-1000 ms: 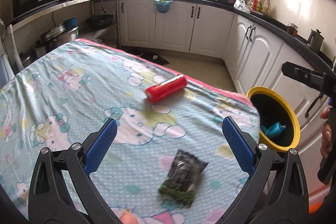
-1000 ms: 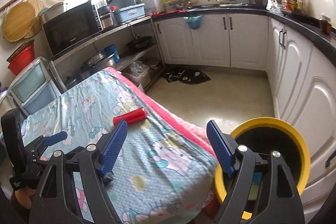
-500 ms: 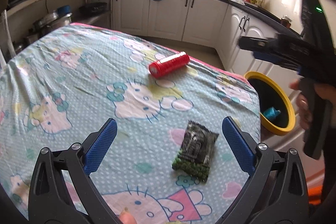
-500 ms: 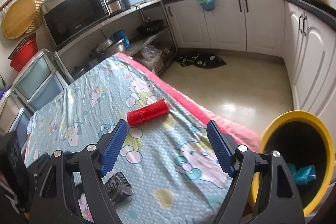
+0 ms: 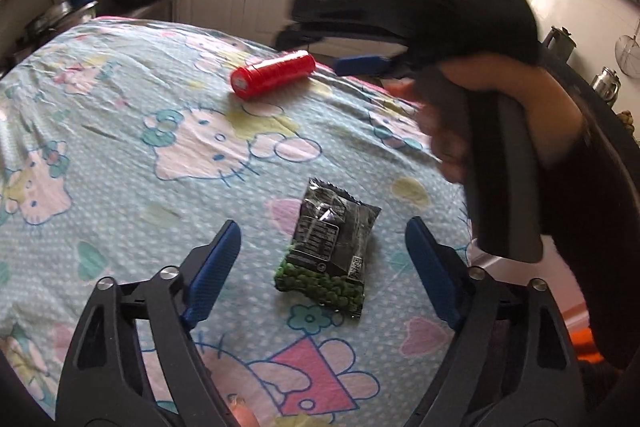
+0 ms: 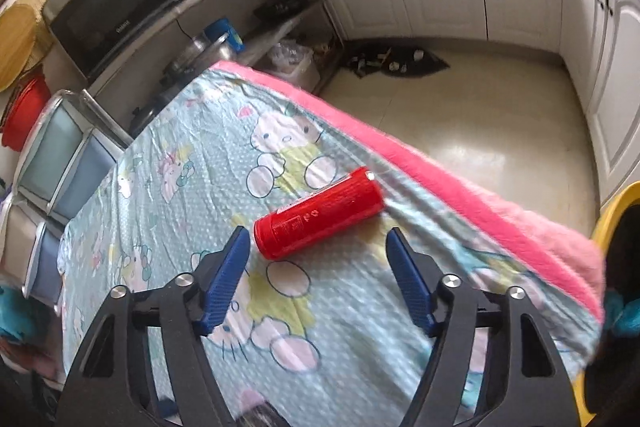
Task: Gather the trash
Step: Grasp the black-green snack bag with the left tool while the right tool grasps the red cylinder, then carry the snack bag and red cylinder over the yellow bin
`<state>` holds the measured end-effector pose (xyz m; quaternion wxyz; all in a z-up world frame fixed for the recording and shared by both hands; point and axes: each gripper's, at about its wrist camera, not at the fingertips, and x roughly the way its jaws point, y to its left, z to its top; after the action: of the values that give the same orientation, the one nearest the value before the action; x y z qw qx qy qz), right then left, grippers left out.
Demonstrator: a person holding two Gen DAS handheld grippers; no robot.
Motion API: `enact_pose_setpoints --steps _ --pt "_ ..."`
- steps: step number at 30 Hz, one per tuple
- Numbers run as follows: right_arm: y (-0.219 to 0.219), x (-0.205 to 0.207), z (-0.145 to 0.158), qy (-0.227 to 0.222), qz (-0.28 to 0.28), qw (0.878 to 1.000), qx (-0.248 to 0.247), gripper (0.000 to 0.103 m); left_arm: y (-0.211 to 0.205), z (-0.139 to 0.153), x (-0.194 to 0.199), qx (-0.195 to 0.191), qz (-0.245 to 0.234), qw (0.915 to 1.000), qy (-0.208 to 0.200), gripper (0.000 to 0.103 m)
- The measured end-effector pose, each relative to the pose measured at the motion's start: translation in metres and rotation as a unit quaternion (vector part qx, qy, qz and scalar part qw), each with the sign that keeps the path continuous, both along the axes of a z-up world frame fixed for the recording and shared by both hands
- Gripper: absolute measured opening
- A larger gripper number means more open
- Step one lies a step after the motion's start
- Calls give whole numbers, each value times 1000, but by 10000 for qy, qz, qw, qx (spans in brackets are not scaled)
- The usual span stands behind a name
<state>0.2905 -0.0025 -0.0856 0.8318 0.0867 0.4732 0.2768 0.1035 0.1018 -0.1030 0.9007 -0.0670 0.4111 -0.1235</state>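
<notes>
Right gripper (image 6: pixel 318 251) has swung in from the bin side over the table since half a second ago; the can now sits just ahead of its tips, much closer than before. Left gripper (image 5: pixel 322 249) has closed in on the packet, which lay further ahead earlier.

Table (image 6: pixel 192 163) with cartoon-print cloth fills most of both views, pink edge toward the floor. Bin (image 6: pixel 612 203), yellow rim, shows at the right edge of the right wrist view, beside the table's corner; something blue inside it, blurred.

Right gripper: blue fingers (image 6: pixel 224 267) wide apart, nothing between them. In the left wrist view its black body and the hand (image 5: pixel 500 107) holding it are blurred, over the table's right side, one blue finger pointing toward the can.

Left gripper: fingers (image 5: pixel 214 267) wide apart, nothing held.

Can (image 6: pixel 318 213), red, lies on its side near the table's far edge, just ahead of the right gripper tips and between their lines, not touched. Also seen at (image 5: pixel 273 75).

Packet (image 5: pixel 330 247), black with green lower part, lies flat on the cloth between the left gripper's fingers, touching neither, well apart from the can.
</notes>
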Motion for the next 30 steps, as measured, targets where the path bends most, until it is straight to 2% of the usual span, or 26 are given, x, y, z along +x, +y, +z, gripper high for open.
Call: enact_pose_setpoints --steps 6,8,12,16,21,30 --pt "19 23 -19 494 -244 9985 -30 58 -4 -10 7 26 -87 9998 163 63" --pt "22 30 -25 684 -356 9970 95 56 -5 -11 10 53 -86 9998 181 62" --pt "34 41 -28 757 -477 9960 52 53 -8 -11 13 77 -81 9997 204 54" --pt "47 45 -28 653 -325 9973 -88 42 -10 -13 18 131 -57 9996 254 44" --pt "57 36 -28 316 145 9990 -279 36 -12 -15 23 135 -46 9995 277 34" --pt "28 4 -25 -19 591 9978 -295 29 -6 -14 21 36 40 9996 280 26"
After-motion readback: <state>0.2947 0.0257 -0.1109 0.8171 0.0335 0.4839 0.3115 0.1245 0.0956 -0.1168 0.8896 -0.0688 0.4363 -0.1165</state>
